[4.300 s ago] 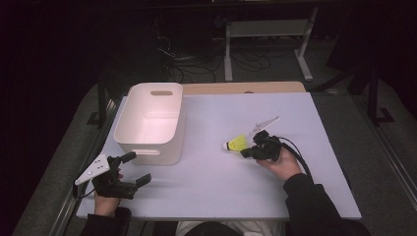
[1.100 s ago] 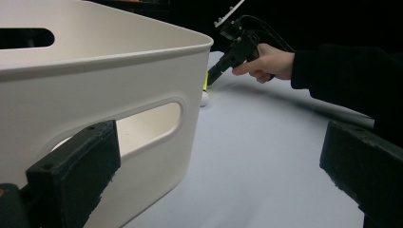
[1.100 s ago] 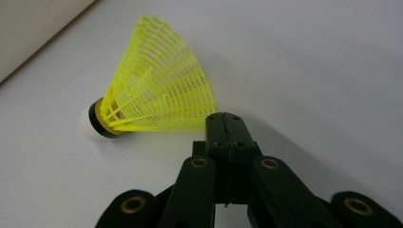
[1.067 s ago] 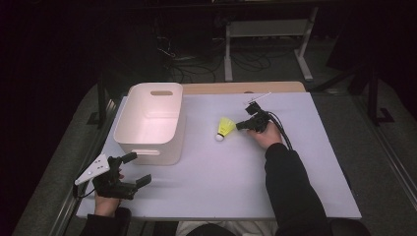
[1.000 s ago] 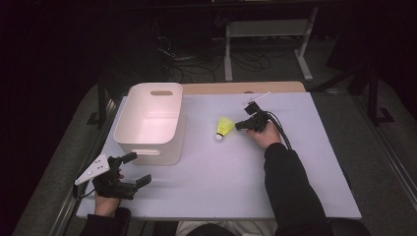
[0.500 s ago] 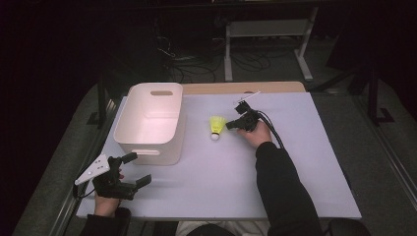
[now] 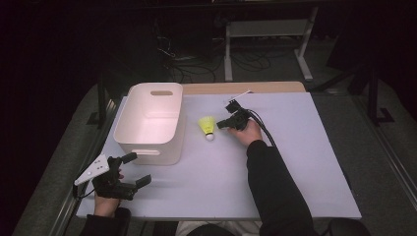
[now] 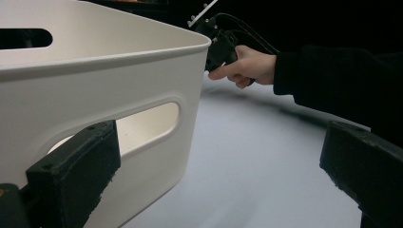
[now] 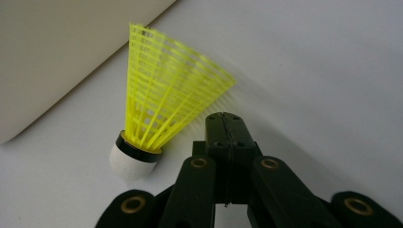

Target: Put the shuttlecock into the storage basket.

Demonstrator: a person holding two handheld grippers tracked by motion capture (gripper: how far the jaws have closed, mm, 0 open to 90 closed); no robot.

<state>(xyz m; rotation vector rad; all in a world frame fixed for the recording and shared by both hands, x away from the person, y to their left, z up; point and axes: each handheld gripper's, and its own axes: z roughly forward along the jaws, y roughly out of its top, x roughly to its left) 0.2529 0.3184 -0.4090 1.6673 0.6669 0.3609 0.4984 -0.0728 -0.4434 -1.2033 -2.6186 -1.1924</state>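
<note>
A yellow shuttlecock (image 7: 207, 127) with a white cork tip hangs just right of the white bin (image 7: 147, 143), cork end down. My right gripper (image 7: 221, 124) is shut on the edge of its mesh skirt. In the right gripper view the skirt (image 9: 161, 104) fans up and left from the closed jaws of the right gripper (image 9: 223, 118), with the bin wall (image 9: 57, 52) behind. My left gripper (image 7: 138, 169) rests open near the table's front left corner, pointing at the bin. In its own view the left gripper (image 8: 218, 156) has its jaws wide apart before the bin's handle slot (image 8: 142, 123).
The white table (image 7: 295, 162) stretches to the right and front of the bin. A thin white stick (image 7: 241, 93) lies near the far edge. A metal stand (image 7: 265, 29) and cables sit on the dark floor beyond the table.
My right gripper has carried the shuttlecock left and toward the far side, close to the bin. The left gripper has stayed where it was.
</note>
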